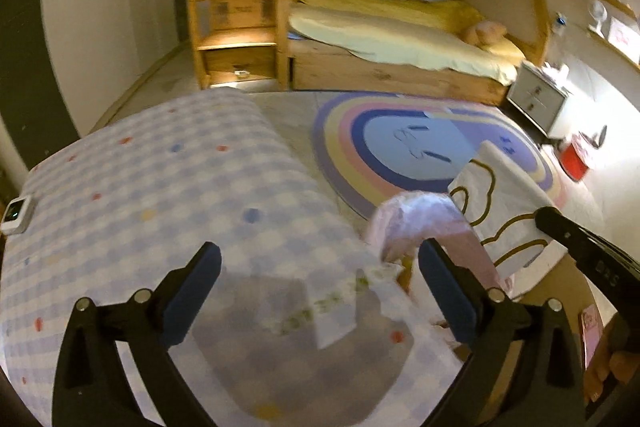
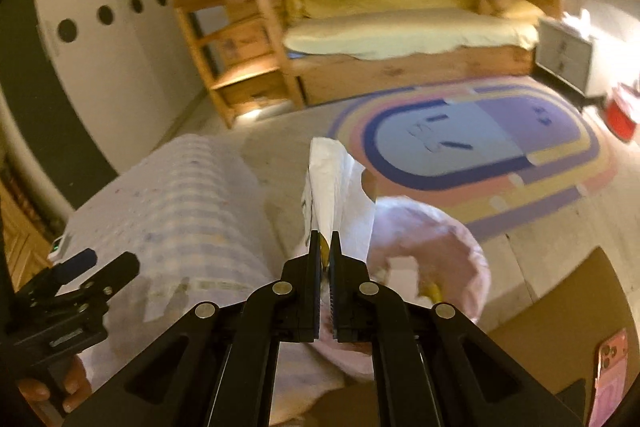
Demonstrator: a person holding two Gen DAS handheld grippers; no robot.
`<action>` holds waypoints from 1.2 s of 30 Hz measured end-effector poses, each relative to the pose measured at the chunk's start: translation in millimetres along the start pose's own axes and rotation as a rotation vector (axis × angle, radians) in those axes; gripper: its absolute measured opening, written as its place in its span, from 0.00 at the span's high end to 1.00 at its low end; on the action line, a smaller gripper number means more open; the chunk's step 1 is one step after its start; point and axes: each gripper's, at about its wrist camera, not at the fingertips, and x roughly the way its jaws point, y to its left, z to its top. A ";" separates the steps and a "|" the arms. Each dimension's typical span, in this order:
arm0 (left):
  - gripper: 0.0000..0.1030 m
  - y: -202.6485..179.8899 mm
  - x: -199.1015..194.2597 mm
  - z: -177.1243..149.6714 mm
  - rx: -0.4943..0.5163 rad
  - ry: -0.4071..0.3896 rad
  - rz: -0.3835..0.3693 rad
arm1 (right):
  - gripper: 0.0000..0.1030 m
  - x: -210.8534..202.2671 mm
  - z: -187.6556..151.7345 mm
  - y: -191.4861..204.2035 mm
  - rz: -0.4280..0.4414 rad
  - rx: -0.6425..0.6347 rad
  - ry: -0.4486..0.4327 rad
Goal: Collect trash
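The left claw (image 1: 320, 291) is being held wide open over the checked tabletop (image 1: 160, 187), and nothing is being pressed between its blue pads (image 1: 192, 303). In the left wrist view, a flat paper wrapper (image 1: 340, 303) with green marks is being seen lying at the tabletop's edge, between the open fingers but not touched by them. Its long side is running from low left to high right, toward the bin.

The right claw (image 2: 325, 247) is being kept almost closed on a white paper bag (image 2: 336, 187). This grip is being shown only in the right wrist view. The bag is standing up tall from the claw tips, with its long side pointing away and its top toward the rug (image 2: 480, 147). In the left wrist view the same bag (image 1: 500, 211) is being seen from the side, showing a brown curly line on it, and the right claw (image 1: 556, 219) is only partly seen at the picture's right edge.

A bin lined with a pink plastic bag (image 2: 432, 247) is being seen just beside the tabletop, under the paper bag. A small white device (image 1: 16, 215) is sitting on the tabletop's far left edge. A pink phone (image 2: 610, 367) is being shown only in the right wrist view, low on the right. A bunk bed (image 1: 400, 39) is being seen at the back in both views.
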 end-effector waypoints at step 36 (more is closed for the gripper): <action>0.07 -12.8 -149.5 -59.7 0.069 -0.023 0.105 | 0.11 -168.9 -34.5 24.3 0.096 -0.126 -0.034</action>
